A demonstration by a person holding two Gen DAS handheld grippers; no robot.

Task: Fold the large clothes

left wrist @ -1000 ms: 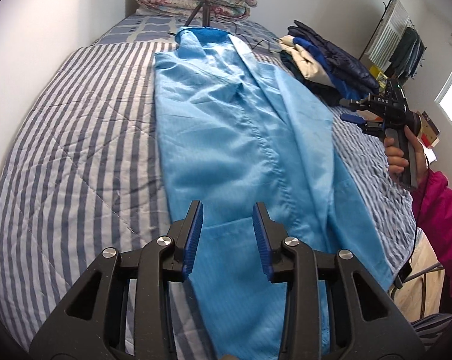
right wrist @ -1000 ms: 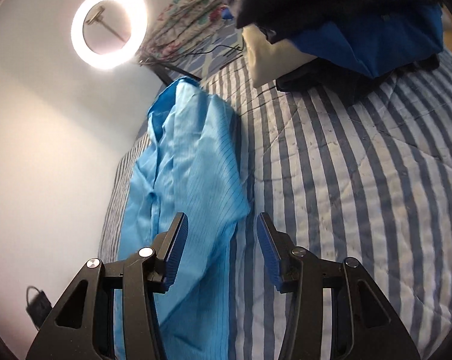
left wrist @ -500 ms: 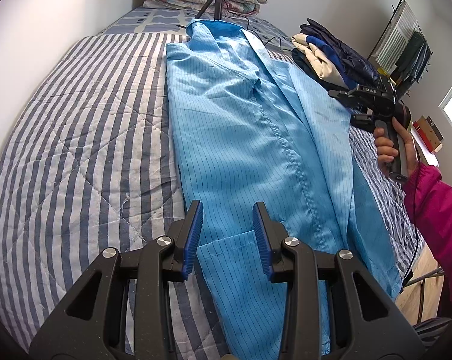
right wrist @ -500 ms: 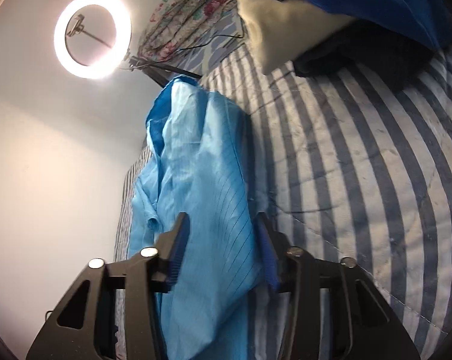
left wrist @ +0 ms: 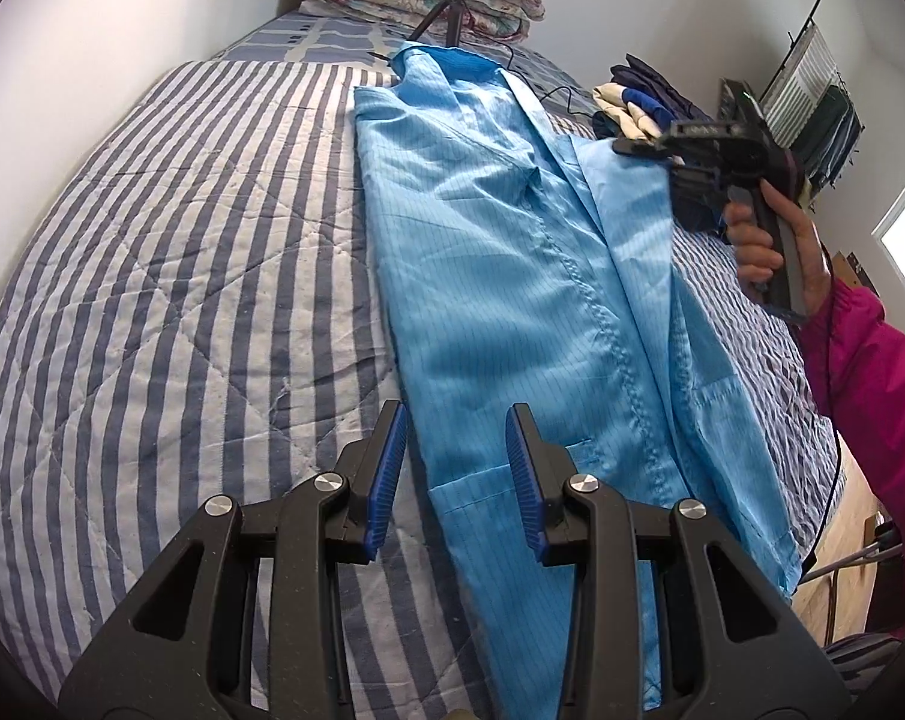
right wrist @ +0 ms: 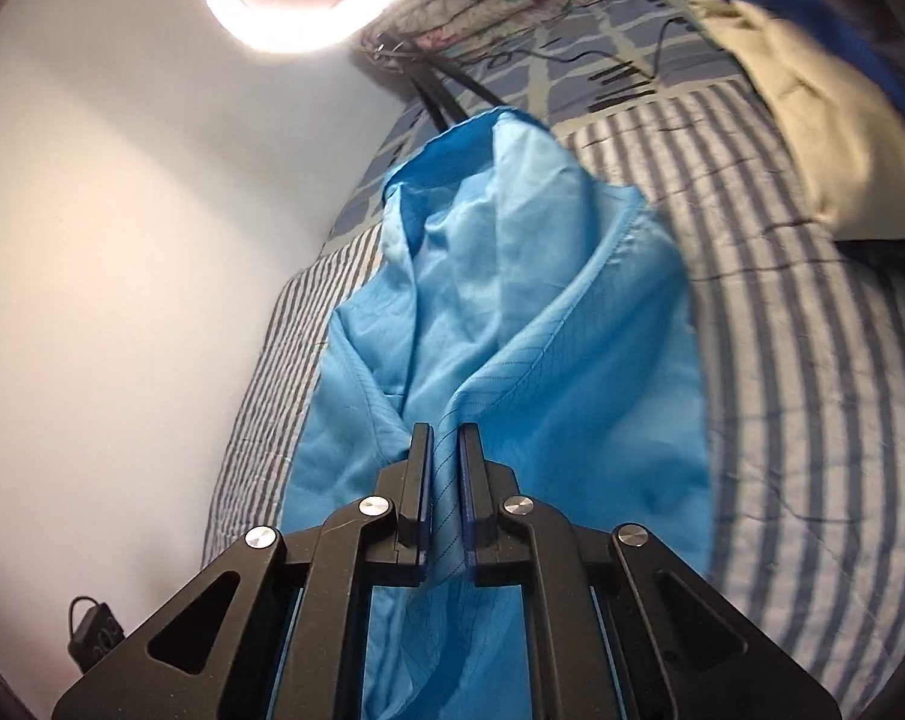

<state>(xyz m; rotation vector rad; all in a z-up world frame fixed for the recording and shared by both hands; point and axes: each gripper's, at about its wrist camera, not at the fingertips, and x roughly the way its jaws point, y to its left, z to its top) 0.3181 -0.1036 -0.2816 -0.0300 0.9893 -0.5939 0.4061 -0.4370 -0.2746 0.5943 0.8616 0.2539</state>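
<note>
long light-blue coat (left wrist: pixel 500 276) lies lengthwise, right edge lifted.

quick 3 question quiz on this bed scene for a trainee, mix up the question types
1. True or false: the right gripper has fabric of the light blue coat between its fingers.
2. The left gripper is: A) clamped on the coat, B) open above the coat's lower part, C) holding the pile of clothes.
3. Fill in: the coat lies on a ____ bedspread.

Key: 1 true, its jaws are closing on the fabric. 2 B. 3 striped.
</note>
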